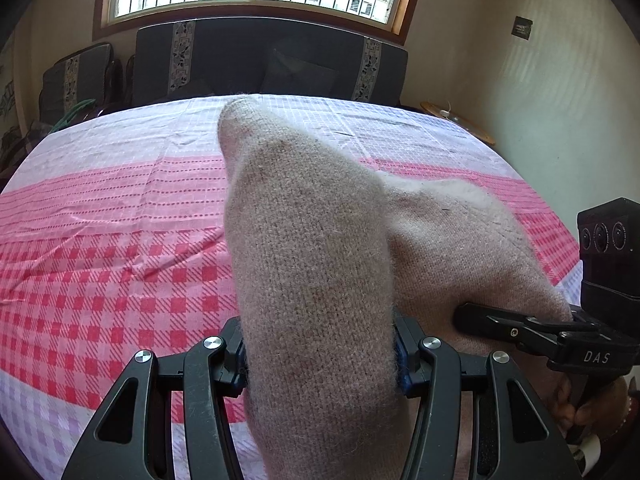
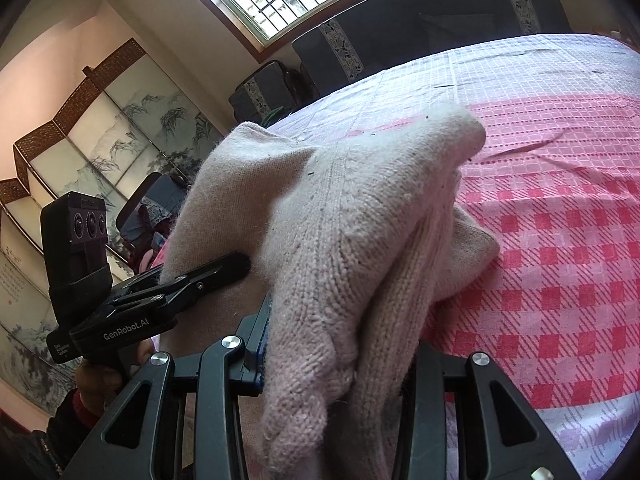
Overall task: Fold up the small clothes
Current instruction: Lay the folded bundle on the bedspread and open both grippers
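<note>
Knitwear, one piece: pale pink garment [image 1: 312, 264], fuzzy, soft, light by my judgement; limp, sags between grips, raised over the checked bedspread [image 1: 100, 260]. My left gripper [image 1: 320, 356] is clamped on one bunched end at 6 o'clock; my right gripper [image 2: 336, 360] is pinched on another fold. Best hold, I judge: hems, edges.

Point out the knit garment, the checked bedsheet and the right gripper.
knit garment [image 1: 312, 260]: left wrist view, middle of the raised fold.
checked bedsheet [image 1: 100, 240]: left wrist view, bare red-checked part.
right gripper [image 2: 336, 364]: right wrist view, between its fingertips, clamped on the knit.
</note>
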The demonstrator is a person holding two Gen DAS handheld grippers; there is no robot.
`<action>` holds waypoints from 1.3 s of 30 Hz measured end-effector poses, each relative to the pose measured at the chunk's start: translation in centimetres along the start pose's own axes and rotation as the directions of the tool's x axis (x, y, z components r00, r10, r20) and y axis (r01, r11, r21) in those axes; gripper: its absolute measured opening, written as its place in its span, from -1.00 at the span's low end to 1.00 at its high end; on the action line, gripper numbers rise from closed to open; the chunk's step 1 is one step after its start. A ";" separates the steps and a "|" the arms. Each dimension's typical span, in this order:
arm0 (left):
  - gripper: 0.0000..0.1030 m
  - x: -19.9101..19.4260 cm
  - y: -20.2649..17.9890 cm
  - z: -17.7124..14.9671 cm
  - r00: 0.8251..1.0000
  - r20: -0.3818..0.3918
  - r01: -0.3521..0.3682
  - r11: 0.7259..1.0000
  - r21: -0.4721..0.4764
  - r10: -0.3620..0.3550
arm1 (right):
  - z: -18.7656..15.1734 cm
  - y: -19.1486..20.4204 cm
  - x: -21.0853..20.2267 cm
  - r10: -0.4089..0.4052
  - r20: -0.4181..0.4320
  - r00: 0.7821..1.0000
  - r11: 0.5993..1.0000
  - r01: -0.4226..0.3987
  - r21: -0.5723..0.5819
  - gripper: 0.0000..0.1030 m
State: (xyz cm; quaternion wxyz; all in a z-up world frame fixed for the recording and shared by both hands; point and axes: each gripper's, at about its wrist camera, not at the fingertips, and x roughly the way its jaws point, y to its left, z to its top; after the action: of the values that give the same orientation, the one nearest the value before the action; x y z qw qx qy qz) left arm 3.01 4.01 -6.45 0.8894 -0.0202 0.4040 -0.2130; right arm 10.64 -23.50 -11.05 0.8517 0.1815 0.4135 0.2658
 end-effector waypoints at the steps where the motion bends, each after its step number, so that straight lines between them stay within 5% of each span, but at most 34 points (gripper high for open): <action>1: 0.06 0.3 -0.2 -0.2 1.000 -0.001 -0.003 1.000 0.001 0.003 | -0.1 -0.1 0.1 -0.002 -0.003 1.000 1.000 0.002 0.001 -0.30; 14: 0.22 0.6 -0.5 -2.5 0.997 0.051 -0.057 0.998 0.008 0.056 | -1.0 -1.2 -0.3 0.007 0.010 1.000 1.000 -0.007 0.027 -0.20; 22: 0.33 -0.1 -0.9 -3.4 0.988 0.100 -0.123 0.992 0.018 0.121 | -1.8 -0.3 -1.3 -0.074 0.026 0.997 0.996 0.074 -0.039 -0.08; 29: 0.41 -2.1 -3.1 -4.3 0.924 0.234 -0.333 0.937 0.106 0.302 | -2.7 2.1 -3.8 -0.171 0.111 0.979 0.976 0.184 -0.118 -0.07; 39: 0.72 -7.0 -3.6 -3.0 0.845 0.366 -0.421 0.907 0.007 0.389 | -2.5 3.6 -8.6 -0.190 0.246 0.951 0.966 0.225 -0.124 -0.04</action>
State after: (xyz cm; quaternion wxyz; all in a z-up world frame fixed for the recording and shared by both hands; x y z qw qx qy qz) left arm -4.53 3.94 -2.72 0.9724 0.0662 0.2217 -0.0306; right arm 3.08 -25.64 -5.41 0.9286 0.1017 0.3069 0.1820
